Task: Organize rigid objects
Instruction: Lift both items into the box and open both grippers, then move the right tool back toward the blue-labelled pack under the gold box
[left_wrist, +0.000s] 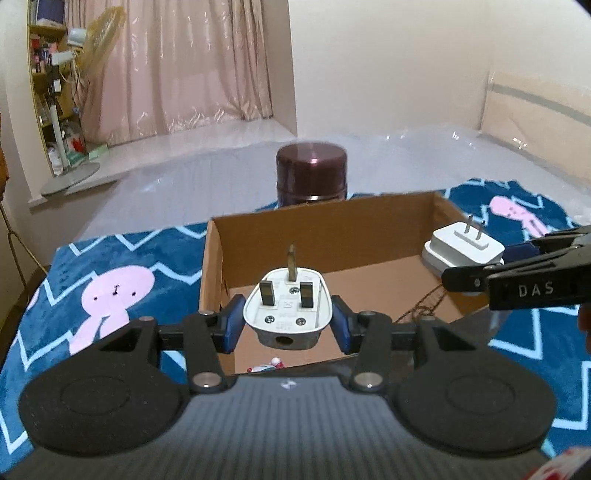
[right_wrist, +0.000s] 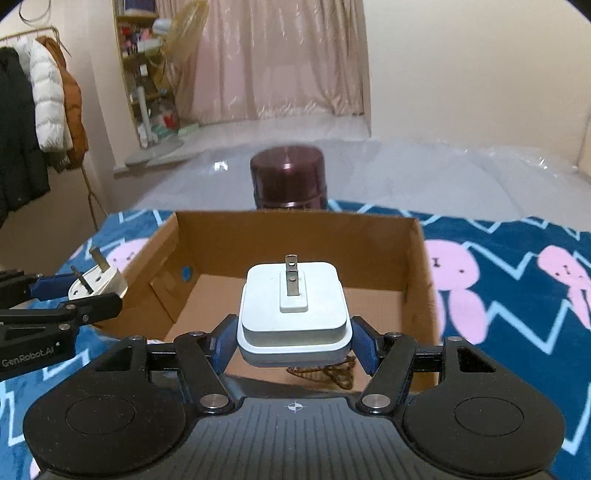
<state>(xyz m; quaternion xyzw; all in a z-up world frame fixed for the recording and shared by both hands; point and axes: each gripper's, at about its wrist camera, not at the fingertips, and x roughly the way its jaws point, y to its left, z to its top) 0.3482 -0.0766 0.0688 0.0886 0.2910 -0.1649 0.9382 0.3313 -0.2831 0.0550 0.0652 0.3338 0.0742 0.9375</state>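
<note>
Above the open cardboard box (left_wrist: 328, 225), each gripper carries a plug.

Left gripper (left_wrist: 288, 317) clamps a white three-pin plug (left_wrist: 286, 308) between its blue pads, pins up, over the box's near left part. Right gripper (right_wrist: 293, 338) clamps a square white two-pin adapter (right_wrist: 293, 314), prongs up, over the box's near edge. Left wrist view alone shows a small red-and-white item (left_wrist: 267, 365) low in the box. Right wrist view alone shows a blue mark (right_wrist: 186, 273) on the inner left wall, brown cord (right_wrist: 325, 373) under the adapter, and coats (right_wrist: 40, 107) hanging far left. Both show the maroon jar (right_wrist: 288, 177) behind the box and the blue rabbit-print blanket (right_wrist: 509, 266) beneath.
</note>
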